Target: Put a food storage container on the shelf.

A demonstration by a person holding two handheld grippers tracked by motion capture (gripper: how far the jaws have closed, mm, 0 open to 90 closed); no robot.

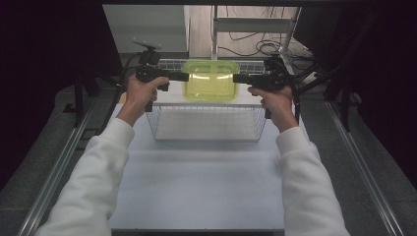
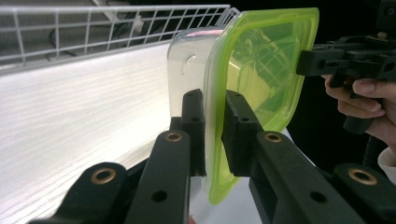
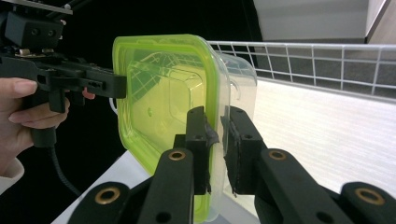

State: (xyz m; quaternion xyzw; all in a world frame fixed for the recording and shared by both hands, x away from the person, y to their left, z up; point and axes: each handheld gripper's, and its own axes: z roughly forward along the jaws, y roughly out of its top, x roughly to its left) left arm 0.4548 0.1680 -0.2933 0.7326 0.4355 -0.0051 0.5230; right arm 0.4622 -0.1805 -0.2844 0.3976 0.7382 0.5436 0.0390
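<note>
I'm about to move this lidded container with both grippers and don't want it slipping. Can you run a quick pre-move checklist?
1. Left gripper clamped on the green lid rim: ok.
2. Right gripper clamped on the opposite rim: ok.
3. Lid seated on the clear container: cannot tell.
4. Container held level between the grippers: ok, seen from the high view.
5. Container clear of the wire basket walls: cannot tell.
</note>
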